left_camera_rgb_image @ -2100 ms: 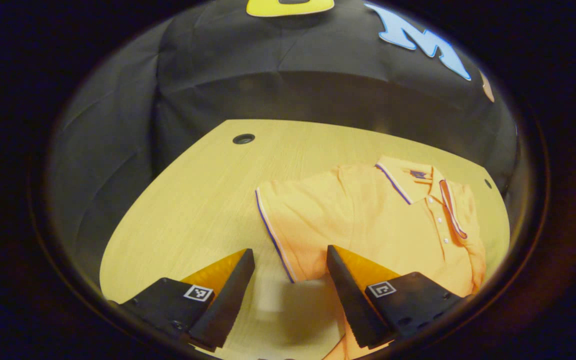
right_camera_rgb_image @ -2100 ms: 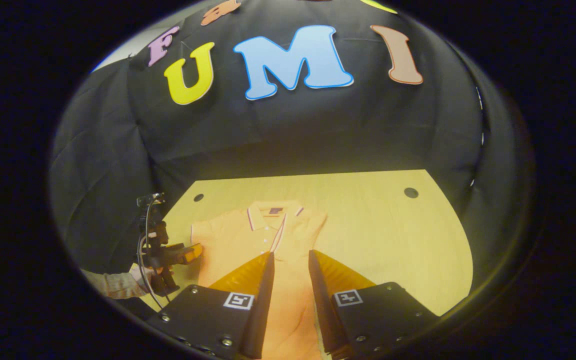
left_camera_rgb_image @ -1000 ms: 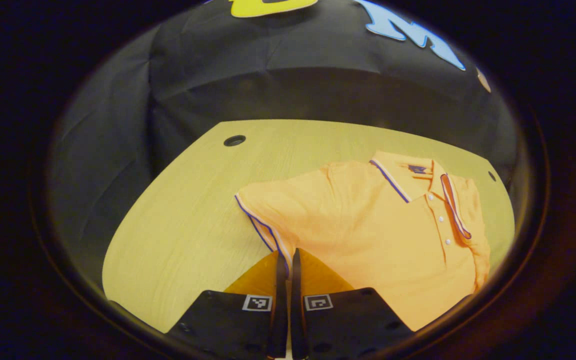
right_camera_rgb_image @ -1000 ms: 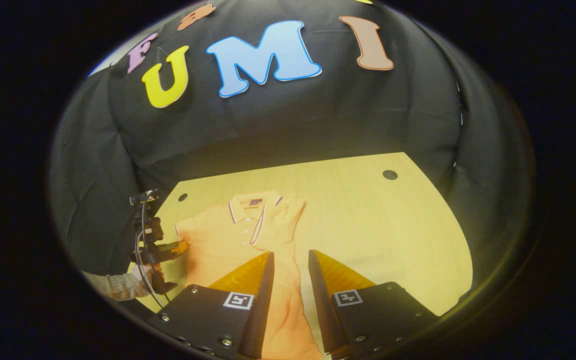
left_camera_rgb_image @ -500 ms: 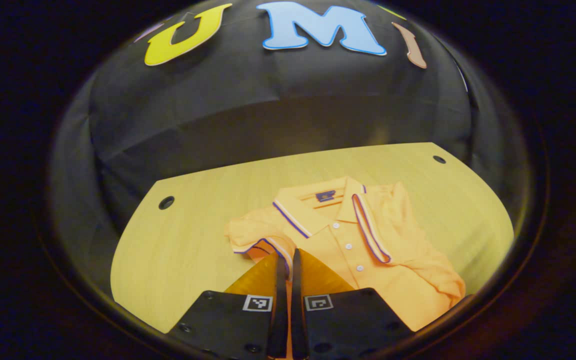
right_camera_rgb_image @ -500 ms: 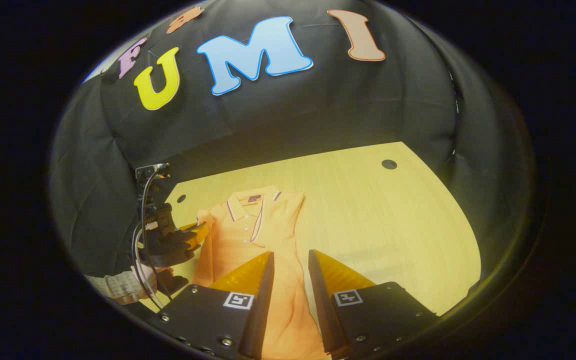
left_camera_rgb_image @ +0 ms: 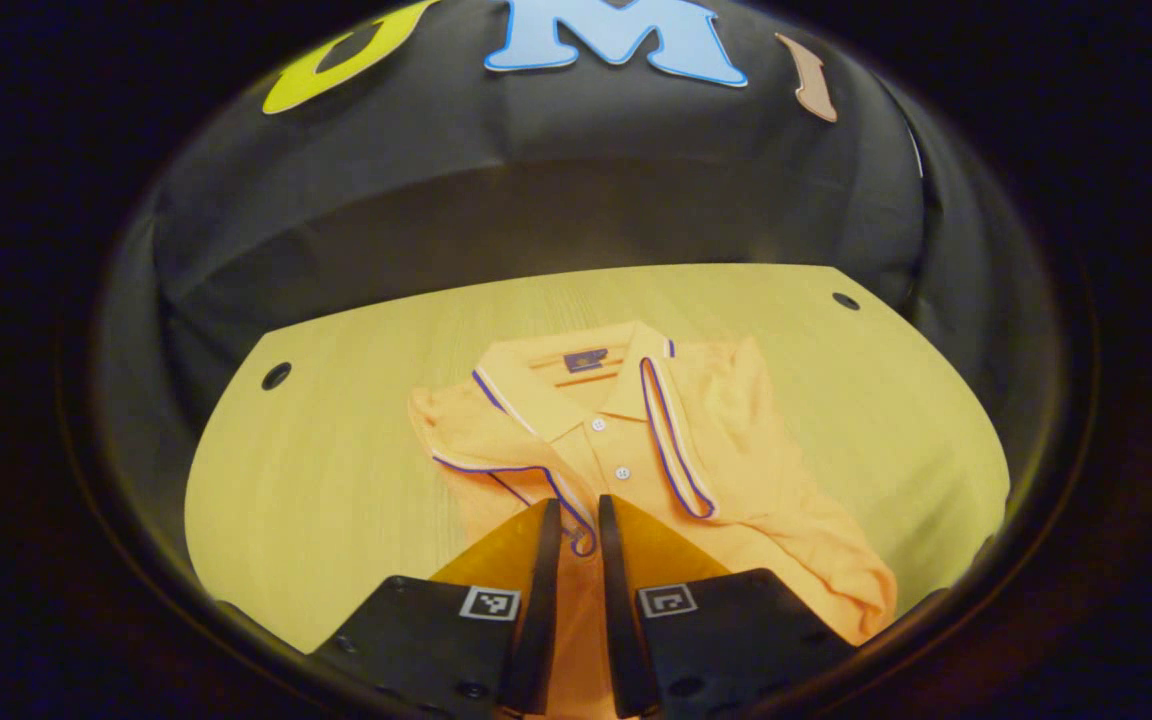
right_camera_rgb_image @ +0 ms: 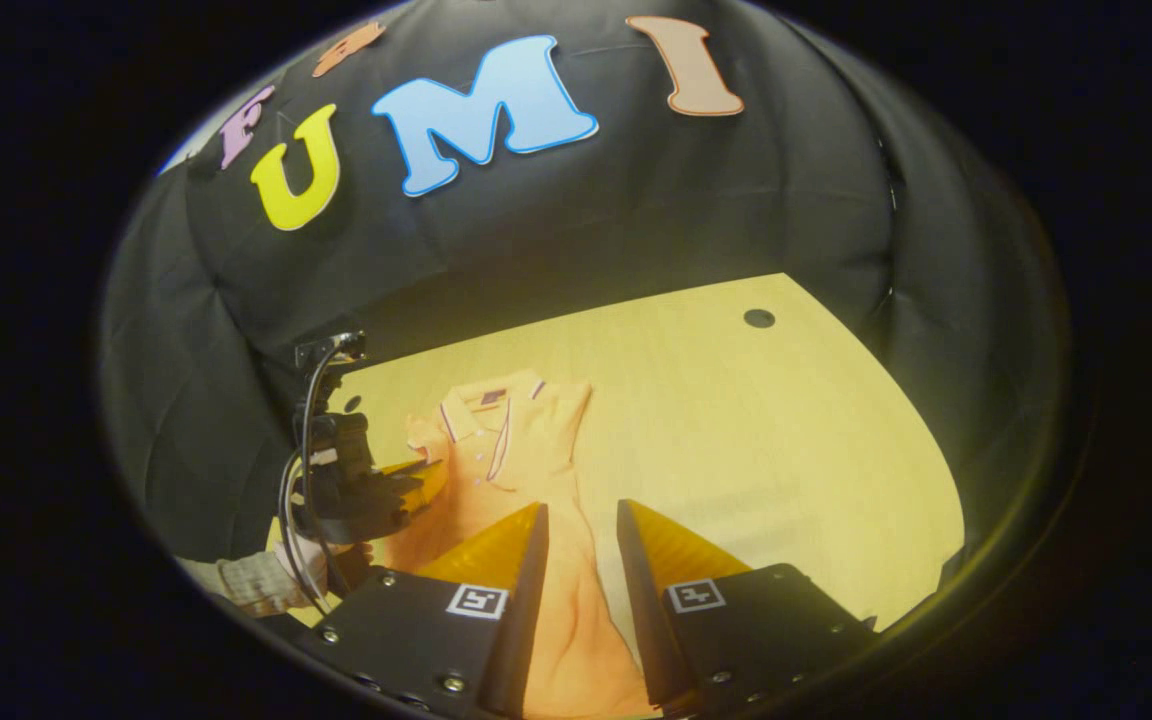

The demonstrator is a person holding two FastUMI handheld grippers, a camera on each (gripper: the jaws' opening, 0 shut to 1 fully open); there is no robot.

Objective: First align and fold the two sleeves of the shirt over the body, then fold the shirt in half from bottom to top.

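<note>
Your left gripper stood w/ a narrow gap between its fingers, and the striped cuff of the left sleeve sat in that gap at the tips. Whether both fingers actually pressed on the cuff, I could not tell. That sleeve lay drawn across the chest of the orange shirt, its edge just beside the button placket.

The shirt lay face up on the wooden table, collar toward the black cloth wall. The right sleeve was already turned over the body on that side.

Your right gripper stood partly open, fingers apart and not pressing on anything. It sat over the lower part of the shirt; contact w/ the fabric could not be judged. In the right gripper view the left gripper showed farther off at the shirt's side, w/ your hand and a checked sleeve cuff behind it, and a cable running up its back.

Obstructions: nothing stood on the table apart from the shirt. Two round holes marked the far corners, well apart from the garment.

Clearance: bare tabletop lay open on both sides of the shirt, wider on the right. The cloth wall closed the far edge and wrapped both sides.
</note>
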